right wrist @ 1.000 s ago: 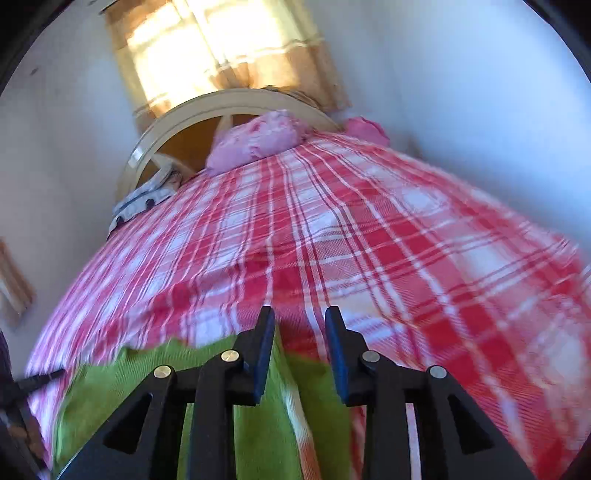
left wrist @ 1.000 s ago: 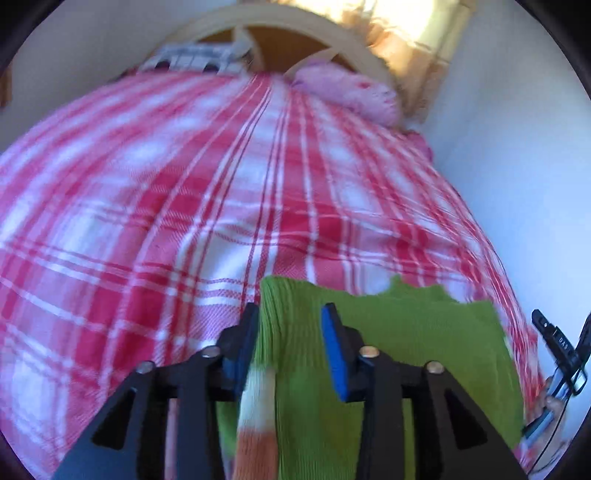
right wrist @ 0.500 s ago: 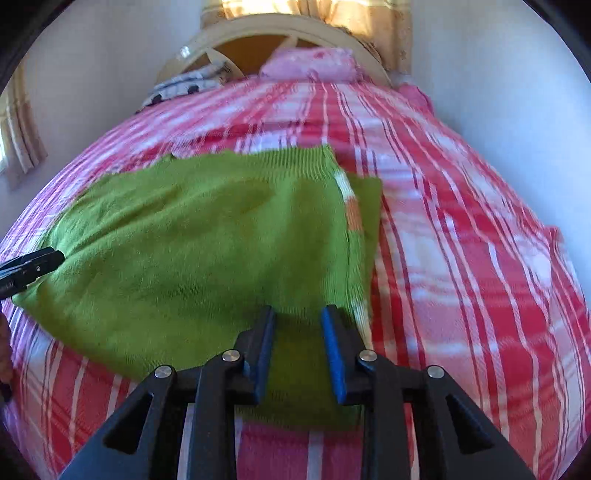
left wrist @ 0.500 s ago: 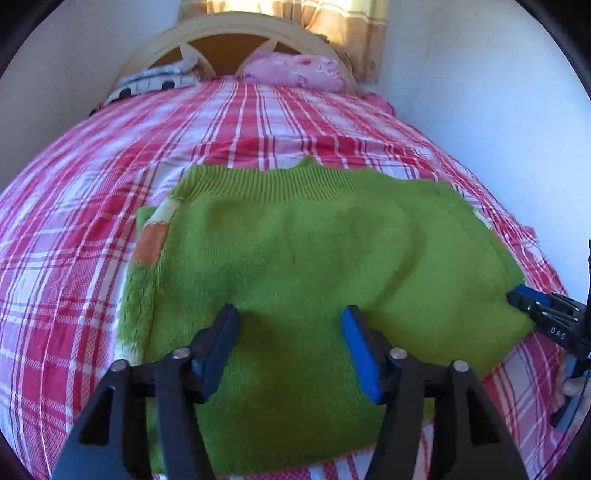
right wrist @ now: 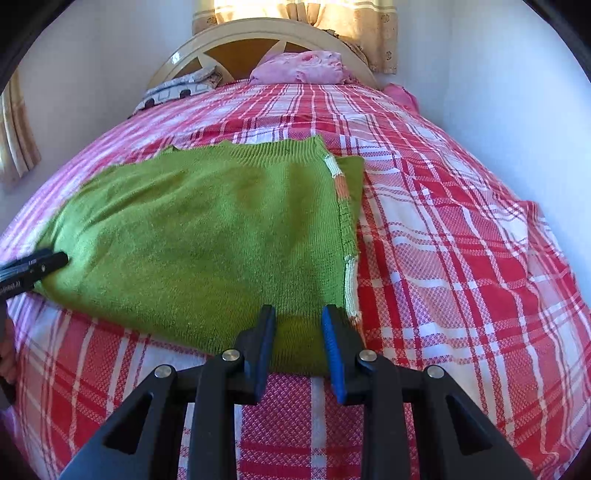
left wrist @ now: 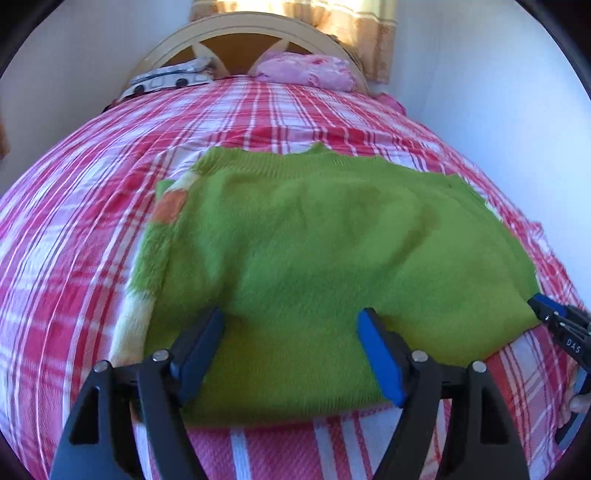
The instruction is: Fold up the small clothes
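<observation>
Green sweater [left wrist: 332, 258] spread flat on the bed [left wrist: 74, 229], on a red, pink and white plaid cover, ribbed hem toward 12 o'clock and the near folded edge toward 6 o'clock. In the left wrist view, fills the middle of the frame, with a sleeve banded in cream and orange [left wrist: 168, 206] lying along its edge at 9 o'clock. In the right wrist view, lies from centre out to 9 o'clock, the banded strip running down its edge at 3 o'clock.

Left tongs [left wrist: 291, 354] at 6 o'clock, over the near edge of the sweater, jaws opening and already standing wide; blue pads [left wrist: 380, 358] clear of the knit on both sides, nothing pinched.

Right tongs [right wrist: 297, 343] at 6 o'clock in their own view, jaws narrow, over the sweater's near corner by the banded strip. Green knit seen in the gap between the pads; cannot tell whether pinched or merely underneath. Same tongs visible at 4 o'clock in the left view, tips at the sweater's corner.

Pink pillow [right wrist: 303, 68] and a patterned grey cloth [right wrist: 177, 90] at 12 o'clock against the curved headboard [right wrist: 258, 35]; curtain [right wrist: 354, 22] above it.
</observation>
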{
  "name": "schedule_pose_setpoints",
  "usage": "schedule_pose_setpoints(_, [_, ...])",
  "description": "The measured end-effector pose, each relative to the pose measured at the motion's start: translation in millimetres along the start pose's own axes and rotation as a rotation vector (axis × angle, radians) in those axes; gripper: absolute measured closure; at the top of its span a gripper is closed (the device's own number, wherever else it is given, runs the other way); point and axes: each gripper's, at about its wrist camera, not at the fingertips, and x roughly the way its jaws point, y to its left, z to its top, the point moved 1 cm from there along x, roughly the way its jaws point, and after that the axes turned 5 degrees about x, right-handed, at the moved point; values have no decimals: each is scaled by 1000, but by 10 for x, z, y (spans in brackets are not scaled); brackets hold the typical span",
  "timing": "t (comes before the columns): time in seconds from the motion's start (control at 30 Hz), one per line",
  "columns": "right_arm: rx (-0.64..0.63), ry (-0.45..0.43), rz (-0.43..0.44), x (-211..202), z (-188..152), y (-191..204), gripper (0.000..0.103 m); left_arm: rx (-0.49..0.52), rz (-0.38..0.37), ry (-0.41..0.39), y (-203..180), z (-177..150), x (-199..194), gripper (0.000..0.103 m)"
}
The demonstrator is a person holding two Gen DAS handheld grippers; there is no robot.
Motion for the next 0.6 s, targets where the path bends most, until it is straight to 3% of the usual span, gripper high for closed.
schedule_pose_setpoints(0.17, [55,-24,69,-38,-1,-93,76,-208,-92,-97,426,-335,-375,25])
schedule_pose_setpoints(0.27, [59,-30,75,-46,2,-90,76,-299,-77,-143,631,-501,-588,24])
schedule_pose_setpoints(0.33, [56,-29,78,-37,6,-84,75,-368,-6,-148,774,-572,-664,24])
schedule_pose_setpoints(0.4, [55,-30,79,-32,10,-86,74,-424,13,-137,884,-609,-654,24])
schedule_pose_setpoints(0.47, [57,-30,80,-32,11,-87,74,-476,27,-116,938,-640,-618,24])
schedule_pose_setpoints(0.53, [58,-30,82,-29,17,-90,74,-522,-7,-106,917,-670,-585,26])
schedule_pose_setpoints(0.6, [58,-30,82,-27,19,-88,74,-512,8,-124,813,-673,-620,26])
